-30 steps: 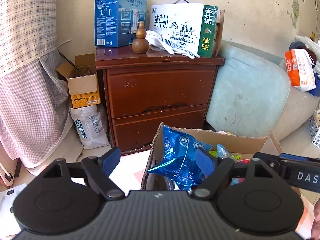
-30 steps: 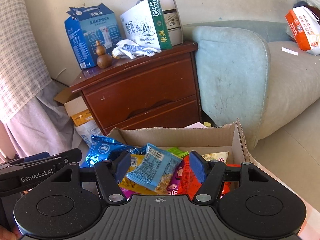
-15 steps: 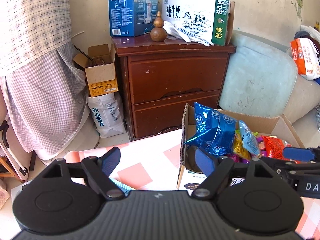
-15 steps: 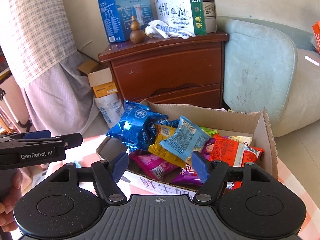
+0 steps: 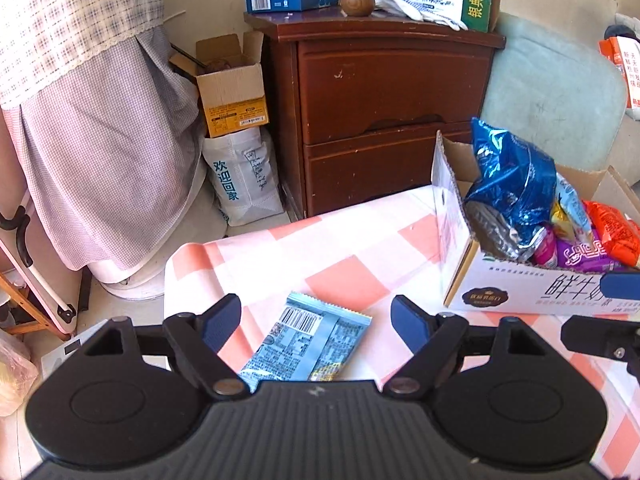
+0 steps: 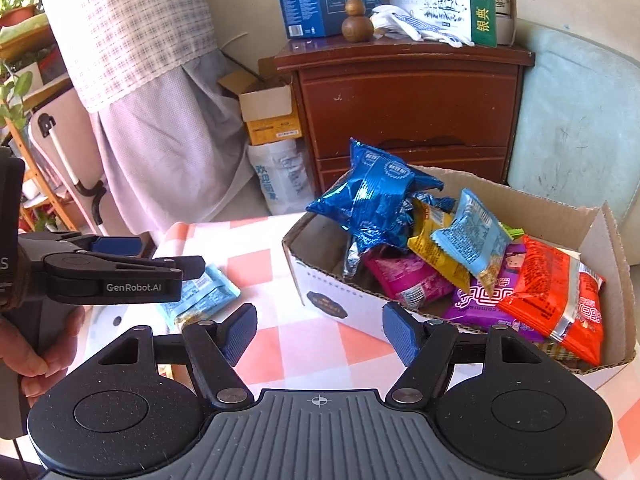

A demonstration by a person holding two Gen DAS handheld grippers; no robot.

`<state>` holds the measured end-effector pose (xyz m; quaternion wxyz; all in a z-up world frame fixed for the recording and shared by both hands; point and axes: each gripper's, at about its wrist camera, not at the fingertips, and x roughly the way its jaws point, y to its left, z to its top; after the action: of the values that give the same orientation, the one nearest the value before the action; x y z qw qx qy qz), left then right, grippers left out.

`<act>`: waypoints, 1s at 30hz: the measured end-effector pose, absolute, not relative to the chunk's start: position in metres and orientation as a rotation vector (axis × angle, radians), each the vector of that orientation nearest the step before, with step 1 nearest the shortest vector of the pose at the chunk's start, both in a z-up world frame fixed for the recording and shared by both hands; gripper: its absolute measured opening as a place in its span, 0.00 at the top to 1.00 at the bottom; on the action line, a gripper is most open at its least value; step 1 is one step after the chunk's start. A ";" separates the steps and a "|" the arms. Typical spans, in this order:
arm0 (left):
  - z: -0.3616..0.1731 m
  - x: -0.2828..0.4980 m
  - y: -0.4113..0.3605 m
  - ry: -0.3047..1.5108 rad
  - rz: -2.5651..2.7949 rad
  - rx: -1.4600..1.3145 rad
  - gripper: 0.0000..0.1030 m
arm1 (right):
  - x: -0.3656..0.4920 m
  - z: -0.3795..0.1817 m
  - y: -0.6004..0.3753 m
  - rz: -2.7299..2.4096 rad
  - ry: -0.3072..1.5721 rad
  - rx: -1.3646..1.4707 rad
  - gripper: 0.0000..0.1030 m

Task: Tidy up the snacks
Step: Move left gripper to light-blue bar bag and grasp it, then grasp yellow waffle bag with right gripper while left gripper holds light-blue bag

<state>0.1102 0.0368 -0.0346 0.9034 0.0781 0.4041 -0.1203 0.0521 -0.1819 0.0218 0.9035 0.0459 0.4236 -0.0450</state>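
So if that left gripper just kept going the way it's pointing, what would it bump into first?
Most likely the light blue snack packet lying flat on the checked tablecloth. It sits right between the open left gripper fingers, though how far below them is hard to judge.

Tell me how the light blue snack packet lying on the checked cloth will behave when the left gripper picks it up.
The light blue packet lies flat and thin, so it is probably light and may flex or droop. Its glossy film looks slippery, so it may slide between the left gripper's open fingers. Contents may be crushable; that cannot be seen.
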 end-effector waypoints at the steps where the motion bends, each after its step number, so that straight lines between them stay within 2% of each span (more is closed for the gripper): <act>1: -0.039 0.112 0.039 0.845 -0.249 0.170 0.21 | 0.053 0.019 -0.179 -0.083 0.889 0.098 0.32; 15: -0.088 0.135 0.040 0.926 -0.283 0.195 0.22 | 0.063 -0.016 -0.150 -0.023 1.034 0.143 0.32; 18: -0.096 0.139 0.043 0.934 -0.294 0.165 0.26 | 0.064 -0.021 -0.143 -0.008 1.051 0.147 0.32; 22: -0.093 0.140 0.047 0.936 -0.312 0.140 0.45 | 0.066 -0.026 -0.135 0.011 1.070 0.148 0.32; 30: -0.088 0.136 0.058 0.933 -0.296 0.127 0.47 | 0.068 -0.039 -0.118 0.052 1.112 0.194 0.32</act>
<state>0.1361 0.0576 -0.0878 0.8807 0.0611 0.4477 -0.1420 0.0678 -0.1178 -0.0386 0.8445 0.0921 0.5271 0.0245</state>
